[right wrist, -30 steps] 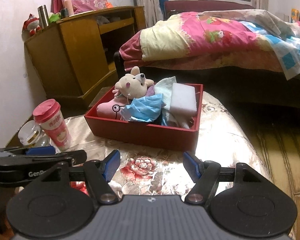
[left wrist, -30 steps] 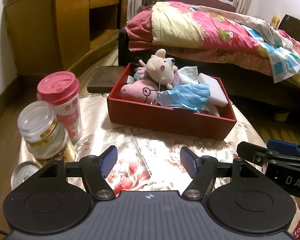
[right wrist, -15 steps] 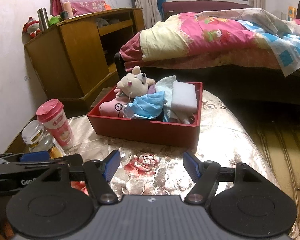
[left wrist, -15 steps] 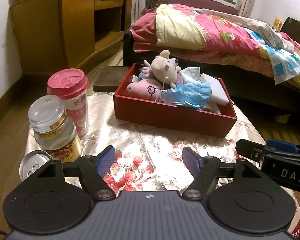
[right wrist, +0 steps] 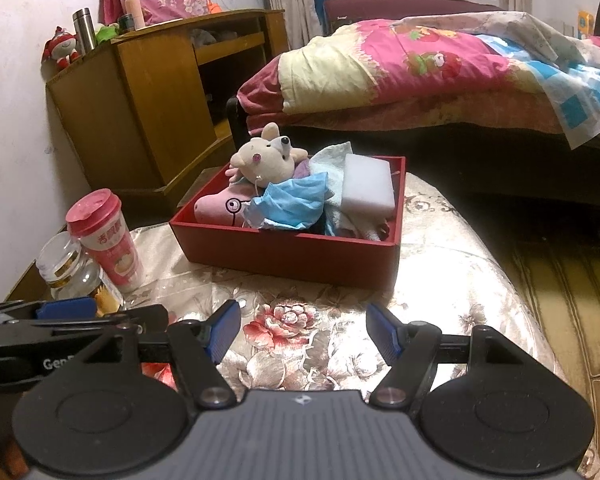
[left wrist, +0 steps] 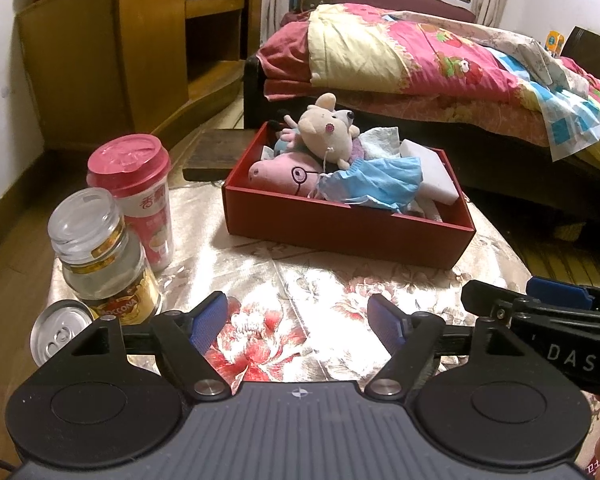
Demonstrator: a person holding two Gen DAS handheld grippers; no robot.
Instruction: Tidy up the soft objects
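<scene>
The left gripper [left wrist: 298, 320] is opening with nothing between its jaws and the right gripper [right wrist: 302, 330] is hovering wide and empty, while the soft toys [left wrist: 328, 136] are lying piled in the red box [left wrist: 340, 232] on the worktop [left wrist: 260, 272].

Warm indoor light glares off the shiny floral tablecloth [left wrist: 340, 280] near its front edge, the room's far right floor lies in shadow, and fisheye distortion bends and darkens both views' corners.
</scene>
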